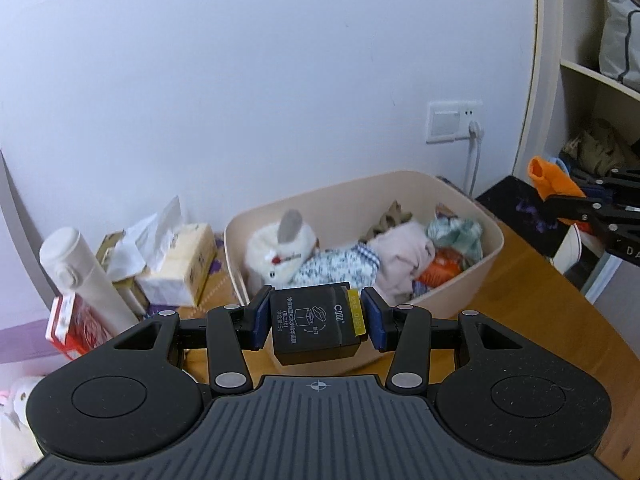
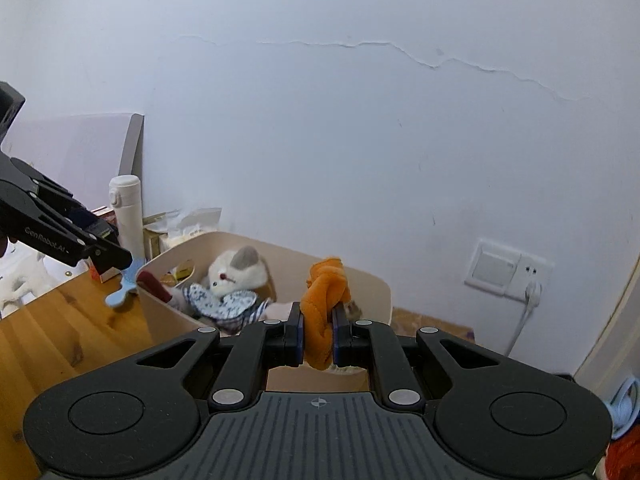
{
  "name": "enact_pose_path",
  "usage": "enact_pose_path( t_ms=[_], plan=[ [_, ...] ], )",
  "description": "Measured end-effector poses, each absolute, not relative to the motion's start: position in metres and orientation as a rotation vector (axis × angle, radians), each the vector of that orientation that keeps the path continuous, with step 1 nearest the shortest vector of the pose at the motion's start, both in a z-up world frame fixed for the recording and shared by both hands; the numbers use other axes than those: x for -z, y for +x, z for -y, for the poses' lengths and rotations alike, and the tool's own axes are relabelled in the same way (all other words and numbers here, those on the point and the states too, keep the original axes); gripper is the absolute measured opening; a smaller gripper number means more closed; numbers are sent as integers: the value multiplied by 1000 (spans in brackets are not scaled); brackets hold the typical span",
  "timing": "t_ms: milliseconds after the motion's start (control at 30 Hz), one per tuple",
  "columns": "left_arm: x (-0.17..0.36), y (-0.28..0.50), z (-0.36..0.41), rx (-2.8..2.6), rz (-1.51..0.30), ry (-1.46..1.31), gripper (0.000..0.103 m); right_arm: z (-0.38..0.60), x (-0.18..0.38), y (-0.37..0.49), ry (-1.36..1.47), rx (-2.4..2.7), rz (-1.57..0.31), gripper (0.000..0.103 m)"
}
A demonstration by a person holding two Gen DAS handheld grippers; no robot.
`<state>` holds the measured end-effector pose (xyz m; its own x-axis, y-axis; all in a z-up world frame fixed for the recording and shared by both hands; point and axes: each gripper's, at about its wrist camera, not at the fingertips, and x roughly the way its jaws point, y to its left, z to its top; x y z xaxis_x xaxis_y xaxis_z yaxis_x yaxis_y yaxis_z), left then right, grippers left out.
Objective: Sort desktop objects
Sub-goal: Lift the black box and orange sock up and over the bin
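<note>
A small matte black cardboard box [image 1: 316,326] with white printed diagrams and a yellow strip on one edge sits squarely between the blue pads of the left gripper [image 1: 316,322], whose jaws stand about half apart and press on the box's two sides. The box hangs in the air just in front of the near wall of a cream, round-cornered plastic bin [image 1: 472,272]. Inside the bin lie soft things: a fluffy white plush rabbit with a grey ear [image 1: 282,250], a blue-and-white speckled knit cloth [image 1: 340,266], a pale pink fabric bundle [image 1: 404,256] and a teal knitted piece [image 1: 456,230].

The right gripper [image 2: 318,336] is pinched nearly closed on a soft orange plush cloth [image 2: 324,300], which bulges up in a knotted fold above the pads and hangs a little below them, over the near rim of the same bin.

The bin rests on a varnished, knotty wooden tabletop [image 1: 520,312]. Left of it stand a smooth white cylindrical flask [image 1: 76,272], a yellow-and-white soft tissue pack [image 1: 180,264] and a red and white carton [image 1: 74,328]. A flat light-blue plastic shape [image 2: 122,294] lies on the wood. Behind is a white plaster wall with a crack [image 2: 400,50], a white switch and socket plate [image 1: 454,120] with a plugged cable, and cream shelving [image 1: 592,76] at the right.
</note>
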<state>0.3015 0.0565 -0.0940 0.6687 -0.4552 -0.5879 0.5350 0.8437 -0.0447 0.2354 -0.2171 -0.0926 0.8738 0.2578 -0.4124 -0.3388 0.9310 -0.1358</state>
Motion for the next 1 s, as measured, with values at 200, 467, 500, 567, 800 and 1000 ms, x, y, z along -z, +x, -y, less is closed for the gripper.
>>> enact_pose_path(
  t_ms=[200, 467, 500, 567, 800, 1000],
  plan=[
    [83, 316, -51, 548, -599, 148, 48, 218, 86, 255, -218, -336, -375, 12],
    [78, 343, -40, 526, -597, 146, 48, 213, 87, 285, -228, -359, -361, 12],
    [78, 346, -38, 526, -599, 148, 48, 213, 87, 288, -231, -363, -361, 12],
    [78, 351, -32, 527, -604, 155, 48, 212, 88, 296, -236, -369, -364, 12],
    [91, 374, -6, 509, -662, 150, 48, 209, 94, 324, -256, -383, -389, 12],
    [104, 385, 15, 509, -717, 160, 48, 203, 102, 343, -265, -391, -431, 12]
  ],
)
